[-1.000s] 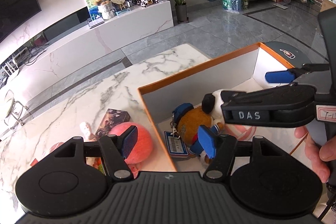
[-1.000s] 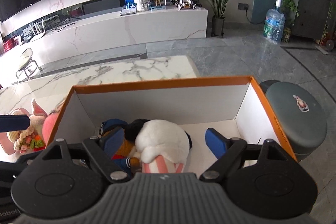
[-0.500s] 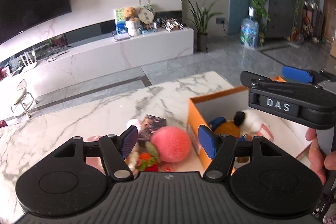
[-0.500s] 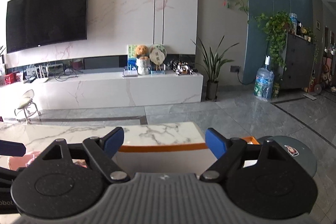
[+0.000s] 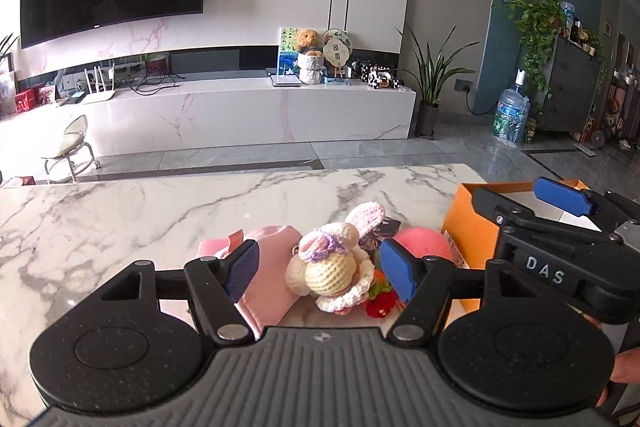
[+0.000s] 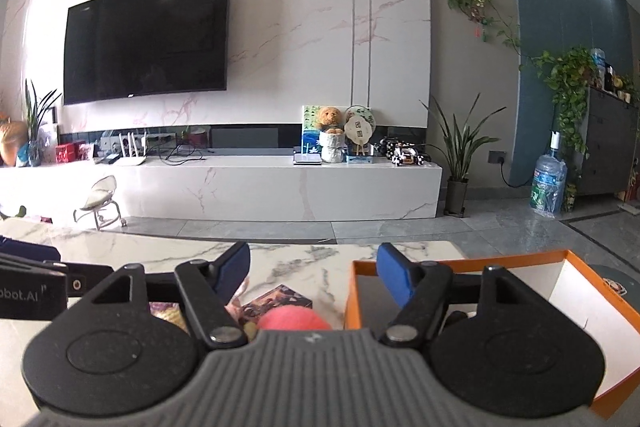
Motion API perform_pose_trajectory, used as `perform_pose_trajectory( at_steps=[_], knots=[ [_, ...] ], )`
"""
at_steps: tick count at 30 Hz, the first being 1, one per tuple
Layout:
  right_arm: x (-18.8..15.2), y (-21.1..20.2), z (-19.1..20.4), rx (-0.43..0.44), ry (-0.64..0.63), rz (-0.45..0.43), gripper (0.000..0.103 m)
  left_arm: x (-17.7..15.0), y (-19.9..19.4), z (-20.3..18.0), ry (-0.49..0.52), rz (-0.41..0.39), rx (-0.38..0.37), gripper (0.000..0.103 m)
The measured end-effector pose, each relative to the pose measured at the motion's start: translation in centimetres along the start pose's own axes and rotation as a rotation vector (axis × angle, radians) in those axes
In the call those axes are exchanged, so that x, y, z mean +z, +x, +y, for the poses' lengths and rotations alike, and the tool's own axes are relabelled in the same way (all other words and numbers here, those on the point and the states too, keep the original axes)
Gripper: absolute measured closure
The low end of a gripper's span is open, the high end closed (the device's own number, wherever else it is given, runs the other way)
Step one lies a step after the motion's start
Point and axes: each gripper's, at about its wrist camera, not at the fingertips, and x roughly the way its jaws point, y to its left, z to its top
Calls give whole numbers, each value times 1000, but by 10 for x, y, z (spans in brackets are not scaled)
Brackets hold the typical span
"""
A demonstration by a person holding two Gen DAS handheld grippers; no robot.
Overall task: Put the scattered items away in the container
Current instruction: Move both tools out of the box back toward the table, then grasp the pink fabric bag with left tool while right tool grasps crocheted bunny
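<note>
My left gripper [image 5: 318, 271] hovers over a pile of toys on the marble table [image 5: 160, 211]. Its jaws are opening, and a crocheted bunny [image 5: 332, 269] shows between them, untouched by the pads. A pink plush [image 5: 276, 243] lies left of the bunny and a pink ball [image 5: 424, 243] to its right. The orange box [image 5: 466, 227] stands right of the pile. My right gripper [image 6: 314, 267] is held beside the box [image 6: 460, 264]; its jaws are closing on nothing. Below it lie the pink ball [image 6: 296, 319] and a dark card pack [image 6: 280, 301].
The right gripper [image 5: 520, 199] reaches in from the right in the left wrist view, over the box's near corner. A grey stool [image 6: 616, 283] stands just beyond the box. The table's far edge [image 5: 280, 173] gives onto a tiled floor.
Both grippers have swung left, from over the box's inside to the toy pile beside it, and tipped up to a more level view. The right jaws have narrowed slightly.
</note>
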Motion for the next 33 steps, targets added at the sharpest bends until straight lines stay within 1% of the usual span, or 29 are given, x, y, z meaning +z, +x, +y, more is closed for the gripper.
perform_pose_trajectory(
  at_steps=[4, 5, 6, 7, 8, 10, 12, 15, 16, 17, 19, 22, 26, 28, 30, 32, 33],
  knots=[
    [-14, 11, 28, 52, -74, 24, 39, -12, 8, 16, -9, 17, 1, 25],
    [-18, 15, 34, 64, -87, 35, 40, -14, 11, 21, -18, 24, 0, 29],
    [-22, 18, 38, 75, -96, 50, 42, -16, 15, 25, -28, 32, -4, 32],
    [-27, 22, 43, 83, -110, 68, 46, -18, 18, 30, -39, 42, -11, 32],
    [-32, 27, 47, 88, -127, 88, 48, -21, 21, 35, -48, 48, -15, 33],
    [-43, 34, 55, 100, -163, 124, 49, -26, 27, 43, -61, 56, -5, 33],
    [-50, 42, 60, 116, -184, 138, 49, -31, 34, 53, -80, 60, 26, 32],
    [-55, 50, 68, 149, -204, 141, 47, -35, 47, 69, -132, 74, 40, 32],
    [-57, 51, 71, 159, -215, 139, 42, -36, 51, 74, -149, 80, 35, 31],
    [-59, 53, 75, 166, -229, 135, 35, -37, 55, 78, -161, 85, 33, 31],
    [-64, 58, 83, 176, -264, 126, 31, -37, 61, 84, -174, 91, 35, 30],
    [-71, 72, 99, 156, -338, 107, 31, -37, 70, 89, -178, 101, 32, 30],
    [-74, 88, 108, 143, -360, 106, 32, -39, 79, 91, -159, 121, 32, 31],
    [-74, 93, 110, 145, -361, 106, 33, -41, 82, 91, -150, 128, 28, 35],
    [-75, 94, 112, 156, -365, 103, 33, -44, 85, 92, -156, 130, 11, 42],
    [-77, 93, 113, 167, -372, 105, 37, -45, 87, 92, -166, 127, 3, 48],
    [-79, 93, 114, 169, -377, 105, 38, -45, 87, 92, -171, 125, 1, 49]
  ],
)
